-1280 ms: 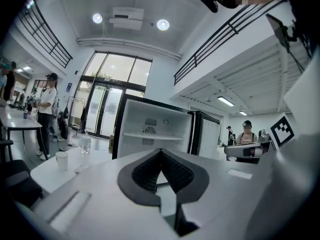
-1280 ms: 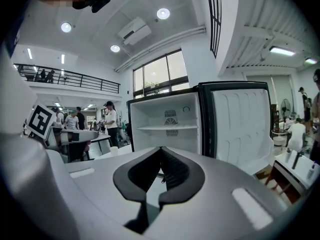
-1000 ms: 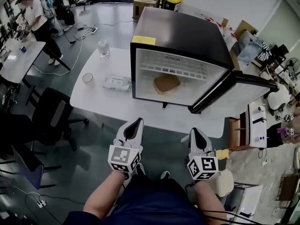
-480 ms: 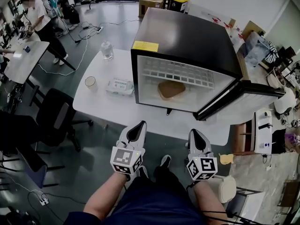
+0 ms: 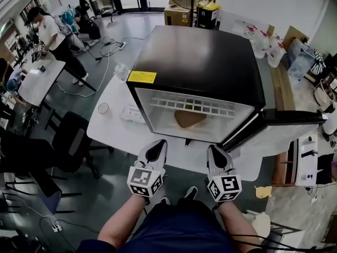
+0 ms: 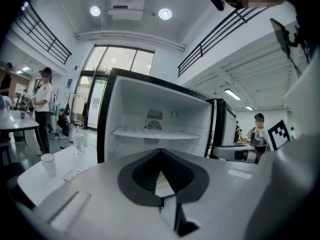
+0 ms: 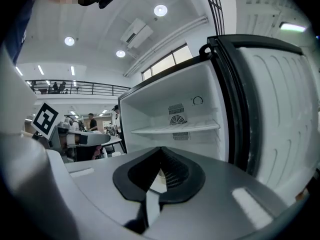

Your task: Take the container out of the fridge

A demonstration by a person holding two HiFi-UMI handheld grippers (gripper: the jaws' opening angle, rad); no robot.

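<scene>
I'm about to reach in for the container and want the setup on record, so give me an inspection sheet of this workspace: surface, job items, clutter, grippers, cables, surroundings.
Surface: white table, carrying the fridge.
Job's things: fridge, door open to the right; container on the fridge floor beneath the wire shelf.
Clutter: cup, water bottle and wipes packet on the table left of the fridge.
Grippers: left gripper and right gripper both shut, empty, outside the fridge opening.
Cables: cords on the floor beyond the table.
Surroundings: office chair, person at another table, boxes.
</scene>
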